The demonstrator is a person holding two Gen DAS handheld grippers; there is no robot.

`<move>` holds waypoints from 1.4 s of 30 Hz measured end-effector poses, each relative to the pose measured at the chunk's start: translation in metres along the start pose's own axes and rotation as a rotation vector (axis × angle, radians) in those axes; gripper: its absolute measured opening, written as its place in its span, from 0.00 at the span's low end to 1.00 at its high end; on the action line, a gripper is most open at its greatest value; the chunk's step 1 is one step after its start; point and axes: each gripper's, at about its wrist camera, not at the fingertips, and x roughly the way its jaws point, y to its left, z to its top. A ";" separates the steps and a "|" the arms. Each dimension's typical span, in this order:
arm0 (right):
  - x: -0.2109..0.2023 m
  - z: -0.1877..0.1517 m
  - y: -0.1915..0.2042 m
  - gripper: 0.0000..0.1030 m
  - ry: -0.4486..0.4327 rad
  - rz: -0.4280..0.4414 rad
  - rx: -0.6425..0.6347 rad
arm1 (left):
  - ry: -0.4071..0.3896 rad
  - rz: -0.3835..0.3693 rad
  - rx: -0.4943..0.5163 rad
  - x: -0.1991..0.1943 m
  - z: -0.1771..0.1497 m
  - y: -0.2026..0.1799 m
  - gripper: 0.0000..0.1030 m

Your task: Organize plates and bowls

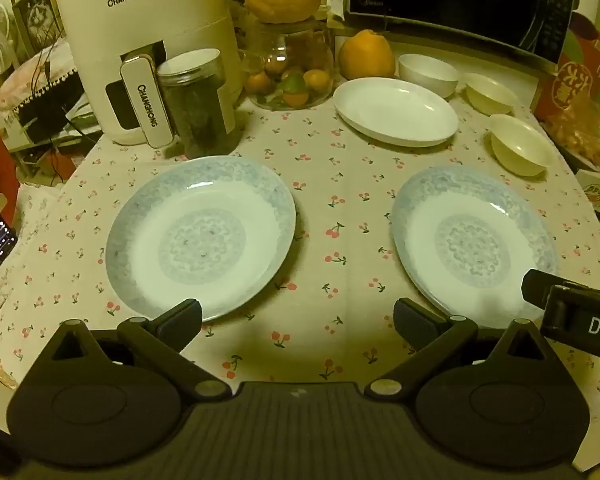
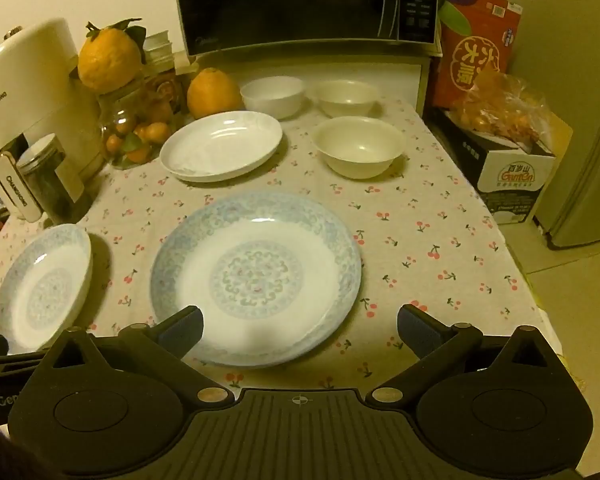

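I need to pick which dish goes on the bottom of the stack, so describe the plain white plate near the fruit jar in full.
The plain white plate is a shallow, wide dish with a raised rim, no pattern, and looks like glossy glazed ceramic. It is empty and lies flat, right way up, on the cherry-print tablecloth. It sits at the back, beside the glass fruit jar and in front of an orange fruit, apart from the white bowls. Neither gripper touches it.

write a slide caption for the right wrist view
Open right tool poised over a blue-patterned plate, with a white plate and three bowls behind on the cherry-print tablecloth.
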 end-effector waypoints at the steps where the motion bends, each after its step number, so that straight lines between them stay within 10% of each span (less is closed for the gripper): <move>1: -0.001 0.000 0.000 1.00 -0.004 0.002 0.002 | 0.000 -0.002 -0.001 0.000 0.000 0.000 0.99; 42: -0.003 0.000 0.009 1.00 0.007 0.031 -0.002 | -0.037 -0.005 -0.013 -0.007 0.003 0.006 0.99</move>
